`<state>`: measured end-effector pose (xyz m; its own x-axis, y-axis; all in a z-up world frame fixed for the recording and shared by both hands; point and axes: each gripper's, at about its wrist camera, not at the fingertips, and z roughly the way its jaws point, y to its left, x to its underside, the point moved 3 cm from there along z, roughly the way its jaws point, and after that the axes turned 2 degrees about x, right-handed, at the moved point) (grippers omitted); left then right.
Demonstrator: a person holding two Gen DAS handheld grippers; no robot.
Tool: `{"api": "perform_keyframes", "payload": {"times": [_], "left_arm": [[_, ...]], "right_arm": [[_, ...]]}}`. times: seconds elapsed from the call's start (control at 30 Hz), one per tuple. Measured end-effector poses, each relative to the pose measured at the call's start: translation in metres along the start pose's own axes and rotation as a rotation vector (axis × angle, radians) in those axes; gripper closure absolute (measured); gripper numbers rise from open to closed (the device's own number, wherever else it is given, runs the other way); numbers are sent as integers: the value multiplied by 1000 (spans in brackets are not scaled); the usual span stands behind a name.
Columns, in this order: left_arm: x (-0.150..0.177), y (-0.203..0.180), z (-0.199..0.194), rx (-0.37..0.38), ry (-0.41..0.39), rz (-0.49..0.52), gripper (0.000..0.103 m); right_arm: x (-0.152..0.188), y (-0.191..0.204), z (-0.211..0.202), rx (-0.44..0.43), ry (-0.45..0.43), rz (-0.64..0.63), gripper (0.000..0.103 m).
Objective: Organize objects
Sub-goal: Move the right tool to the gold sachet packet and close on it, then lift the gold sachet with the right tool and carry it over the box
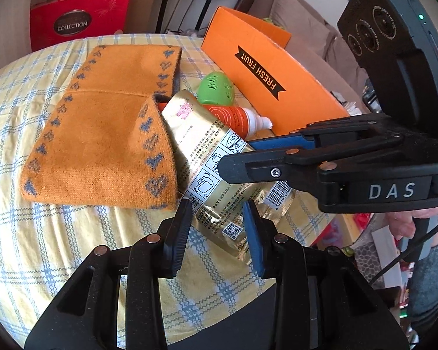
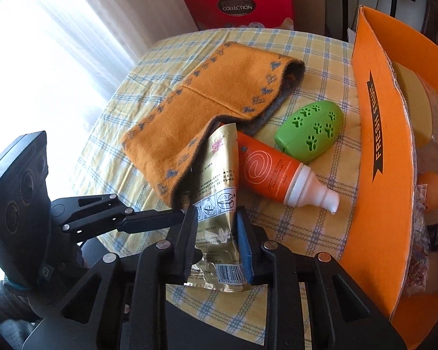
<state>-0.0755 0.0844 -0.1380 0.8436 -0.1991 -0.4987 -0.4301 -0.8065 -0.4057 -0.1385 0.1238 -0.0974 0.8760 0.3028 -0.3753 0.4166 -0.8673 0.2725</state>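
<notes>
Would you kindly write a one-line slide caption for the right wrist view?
Right gripper pinches a gold foil pouch beside an orange scarf on the checked tablecloth.

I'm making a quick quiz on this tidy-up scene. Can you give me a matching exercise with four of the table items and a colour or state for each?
Things:
1. scarf
2. gold pouch
3. paw-print egg
4. pump bottle

Descriptions:
A. green, beside the orange box
B. lying on its side, white nozzle
C. orange knit, folded on the tablecloth
D. between the right gripper fingers

Pairs: 1-C, 2-D, 3-A, 4-B
</notes>
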Motion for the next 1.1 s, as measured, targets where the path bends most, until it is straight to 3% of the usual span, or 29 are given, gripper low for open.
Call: {"api": "perform_keyframes", "payload": {"times": [0.07, 0.17, 0.4, 1.1], "left_arm": [[0, -2, 3, 28, 13, -7, 70], [-1, -6, 5, 19, 14, 8, 70], [-7, -7, 4, 39, 14, -2, 70], [-59, -48, -17, 58, -70, 47, 73]], "right_arm": [[1, -1, -4, -61, -14, 27, 83], [2, 1, 0, -16, -13, 12, 83], [2, 1, -3, -32, -57, 39, 92], [-8, -4, -74, 55, -203, 18, 94]]}}
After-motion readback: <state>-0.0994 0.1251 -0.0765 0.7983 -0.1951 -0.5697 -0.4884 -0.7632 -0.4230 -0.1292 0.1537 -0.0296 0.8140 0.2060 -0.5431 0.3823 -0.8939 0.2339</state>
